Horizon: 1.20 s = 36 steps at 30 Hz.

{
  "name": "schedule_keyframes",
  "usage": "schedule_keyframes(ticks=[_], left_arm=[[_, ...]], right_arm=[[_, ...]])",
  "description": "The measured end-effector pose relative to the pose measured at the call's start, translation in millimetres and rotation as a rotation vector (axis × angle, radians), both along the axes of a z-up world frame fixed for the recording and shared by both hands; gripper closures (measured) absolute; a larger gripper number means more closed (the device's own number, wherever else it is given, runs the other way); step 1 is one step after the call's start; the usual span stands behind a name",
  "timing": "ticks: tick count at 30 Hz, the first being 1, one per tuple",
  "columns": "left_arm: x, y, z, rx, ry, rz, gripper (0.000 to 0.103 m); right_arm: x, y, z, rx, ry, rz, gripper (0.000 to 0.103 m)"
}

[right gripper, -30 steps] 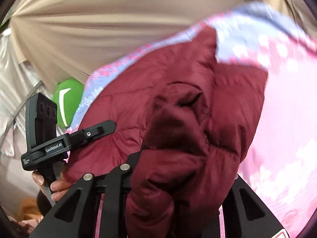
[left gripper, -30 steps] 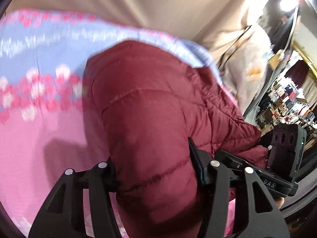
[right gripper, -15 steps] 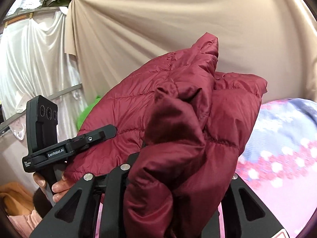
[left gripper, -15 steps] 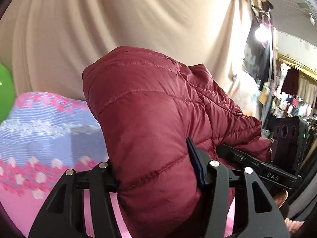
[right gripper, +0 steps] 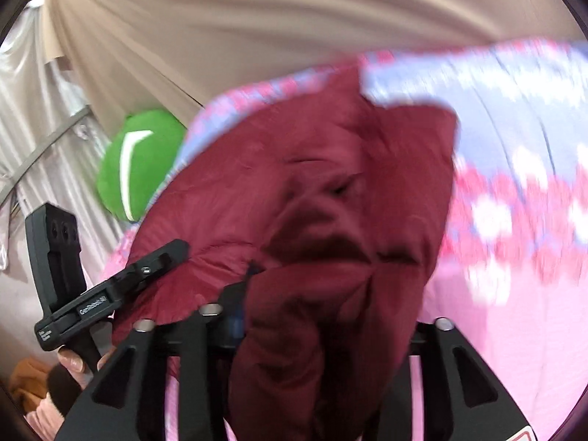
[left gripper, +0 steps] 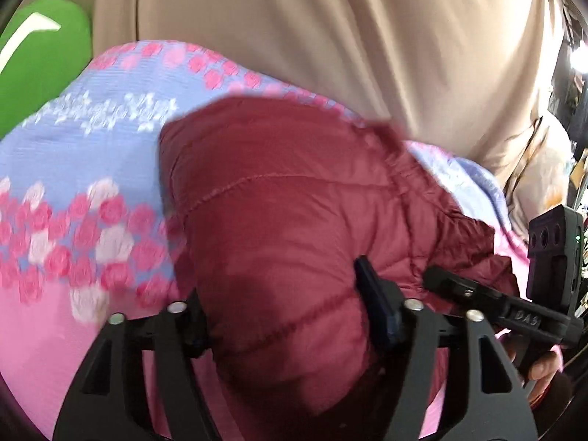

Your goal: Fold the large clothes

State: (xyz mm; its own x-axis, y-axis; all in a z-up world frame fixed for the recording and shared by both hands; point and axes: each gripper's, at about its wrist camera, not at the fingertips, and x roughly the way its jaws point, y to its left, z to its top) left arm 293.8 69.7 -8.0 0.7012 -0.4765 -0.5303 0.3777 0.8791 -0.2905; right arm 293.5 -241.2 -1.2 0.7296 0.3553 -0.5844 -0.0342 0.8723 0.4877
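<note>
A folded maroon puffer jacket [left gripper: 294,202] lies low over a pink and lilac flowered bedspread [left gripper: 73,183]. My left gripper [left gripper: 284,312] has one end of the bundle between its fingers; the jaws are opening while the padding still fills the gap and touches both pads. In the right wrist view, the jacket [right gripper: 330,183] bulges between the fingers of my right gripper [right gripper: 327,312]. Those jaws are opening too, and cloth hides the right finger. Each view shows the other gripper at the jacket's far side.
A beige curtain [left gripper: 330,36] hangs close behind the bedspread [right gripper: 514,147]. A green cushion [right gripper: 139,165] sits at the bed's far left corner. A hand [right gripper: 70,360] holds the other gripper's handle. Shelves and a lamp show at the far right [left gripper: 577,58].
The jacket, held up in front of the curtain half a second ago, has come down onto the bedspread with both grippers. The left jaws stand slightly wider.
</note>
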Motion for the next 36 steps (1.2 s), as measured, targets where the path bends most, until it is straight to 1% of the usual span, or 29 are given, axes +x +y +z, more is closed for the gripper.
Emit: schedule_keyframes(ticks=[1,2,3,5,6,7,8,9,10,11,12,13,15,16,17,18,20,23,25,27,29,30,33,36], left_arm=[[-8.3,2.2,-2.3,0.029,-0.022,0.0,0.029],[-15.2,3.2,-1.7,0.06,-0.043,0.009,0.027],[-26.0,4.6,1.5,0.105,-0.077,0.015,0.027],[-43.4,6.6,10.0,0.159,-0.115,0.025,0.026],[-56.7,7.8,17.5,0.206,-0.137,0.045,0.026],[-62.4,8.0,23.5,0.227,-0.147,0.052,0.026],[-73.0,6.9,33.3,0.252,-0.154,0.057,0.026],[-76.0,5.2,40.5,0.267,-0.146,0.061,0.026],[-79.9,2.3,50.9,0.284,-0.129,0.07,0.026],[-81.0,-2.9,56.0,0.286,-0.111,0.077,0.026],[-81.6,-8.2,60.8,0.272,-0.077,0.086,0.026],[-80.6,-11.7,59.6,0.257,-0.05,0.09,0.026],[-73.7,-19.5,47.7,0.236,0.029,0.097,0.026],[-67.6,-22.0,34.3,0.245,0.077,0.114,0.026],[-64.8,-22.4,23.0,0.259,0.106,0.119,0.026],[-64.0,-21.4,13.5,0.27,0.129,0.118,0.026],[-68.9,-14.8,-4.6,0.282,0.156,0.106,0.024],[-76.0,-1.4,-15.5,0.307,0.158,0.102,0.022],[-79.9,2.3,-15.8,0.328,0.148,0.092,0.022],[-83.9,-0.6,-15.7,0.383,0.121,0.077,0.022],[-89.8,-1.8,-14.8,0.428,0.09,0.068,0.022],[-91.0,-1.5,-13.9,0.438,0.084,0.068,0.022],[-96.1,0.1,-18.0,0.474,0.086,0.035,0.022],[-93.0,-1.6,-28.6,0.544,0.069,0.075,0.023]], right_arm=[[-12.7,-9.2,-7.0,0.028,0.005,-0.002,0.052],[-24.0,-14.1,-7.8,0.038,-0.001,-0.008,0.05],[-35.3,-19.3,-7.6,0.037,-0.008,-0.023,0.048],[-66.3,-37.9,-2.9,0.035,-0.022,-0.085,0.046],[-81.5,-50.5,3.0,0.038,-0.025,-0.113,0.046],[-94.6,-57.8,11.2,0.028,-0.028,-0.153,0.053],[-102.9,-62.9,17.6,0.017,-0.048,-0.17,0.062],[-110.4,-63.9,28.7,0.002,-0.067,-0.167,0.083],[-113.9,-58.8,42.3,-0.023,-0.078,-0.147,0.095],[-112.8,-50.8,52.0,-0.042,-0.087,-0.129,0.097],[-118.1,-52.6,57.4,-0.06,-0.099,-0.107,0.099],[-116.4,-45.3,62.5,-0.085,-0.111,-0.081,0.101],[-100.9,-25.5,63.1,-0.171,-0.102,-0.061,0.101],[-90.0,-16.4,55.9,-0.217,-0.073,-0.059,0.101],[-82.4,-13.2,46.5,-0.236,-0.037,-0.06,0.101],[-72.3,-8.2,37.2,-0.236,0.003,-0.056,0.101],[-68.7,-15.8,14.1,-0.211,0.074,-0.054,0.103],[-68.3,-23.4,-7.4,-0.138,0.116,-0.027,0.103],[-68.4,-22.5,-14.8,-0.14,0.121,-0.025,0.103],[-67.6,-19.3,-19.0,-0.158,0.122,-0.029,0.103],[-69.5,-16.6,-18.9,-0.172,0.123,-0.04,0.103],[-69.4,-14.3,-16.0,-0.18,0.121,-0.043,0.103],[-73.1,-11.2,-9.9,-0.193,0.118,-0.051,0.103],[-71.3,-12.5,-10.6,-0.177,0.123,-0.059,0.103]])
